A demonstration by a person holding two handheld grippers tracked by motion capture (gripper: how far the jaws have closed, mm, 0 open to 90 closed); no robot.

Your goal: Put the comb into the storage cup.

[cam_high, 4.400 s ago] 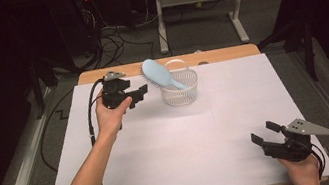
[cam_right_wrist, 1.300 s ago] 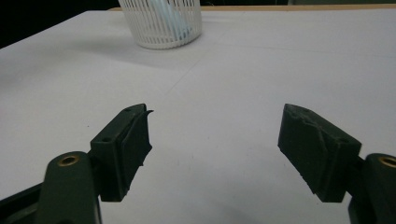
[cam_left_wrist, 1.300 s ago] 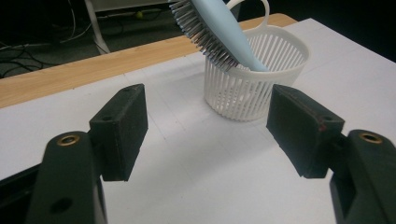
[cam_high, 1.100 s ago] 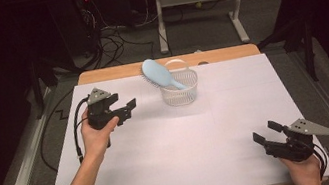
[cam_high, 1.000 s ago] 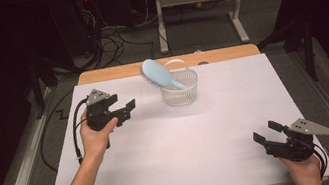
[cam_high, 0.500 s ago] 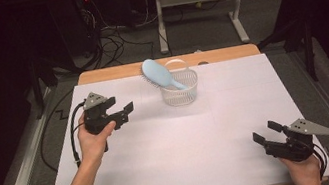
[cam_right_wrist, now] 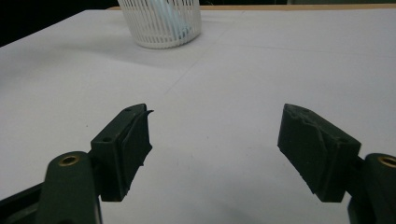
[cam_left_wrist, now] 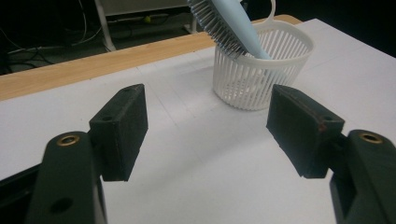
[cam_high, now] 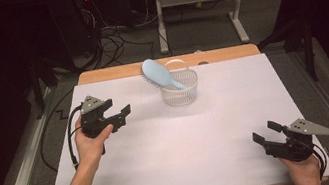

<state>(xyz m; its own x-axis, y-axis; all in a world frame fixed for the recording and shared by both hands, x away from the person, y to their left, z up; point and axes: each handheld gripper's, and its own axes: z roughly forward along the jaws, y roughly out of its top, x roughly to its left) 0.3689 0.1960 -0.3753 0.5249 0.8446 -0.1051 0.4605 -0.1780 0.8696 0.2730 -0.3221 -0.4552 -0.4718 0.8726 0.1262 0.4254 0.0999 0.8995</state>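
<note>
A light blue hairbrush (cam_high: 158,74) stands tilted in a small white slatted basket (cam_high: 181,90) at the back middle of the table; its bristled head sticks out to the upper left. From the left gripper view, the hairbrush (cam_left_wrist: 224,23) and basket (cam_left_wrist: 261,70) are ahead to the right. My left gripper (cam_high: 123,115) is open and holds nothing, well left of the basket; its jaws (cam_left_wrist: 208,135) stand wide apart. At the front right corner, my right gripper (cam_high: 264,133) is also open and holds nothing. In the right gripper view, the gripper (cam_right_wrist: 217,151) looks toward the distant basket (cam_right_wrist: 161,23).
A white sheet (cam_high: 180,140) covers the table, with a wooden strip (cam_high: 108,74) along the far edge. Cables (cam_high: 110,35) and a metal stand's legs (cam_high: 199,10) lie on the dark floor beyond.
My left gripper has drawn back from beside the basket to the left and toward the person, still open. The right gripper has stayed in place.
</note>
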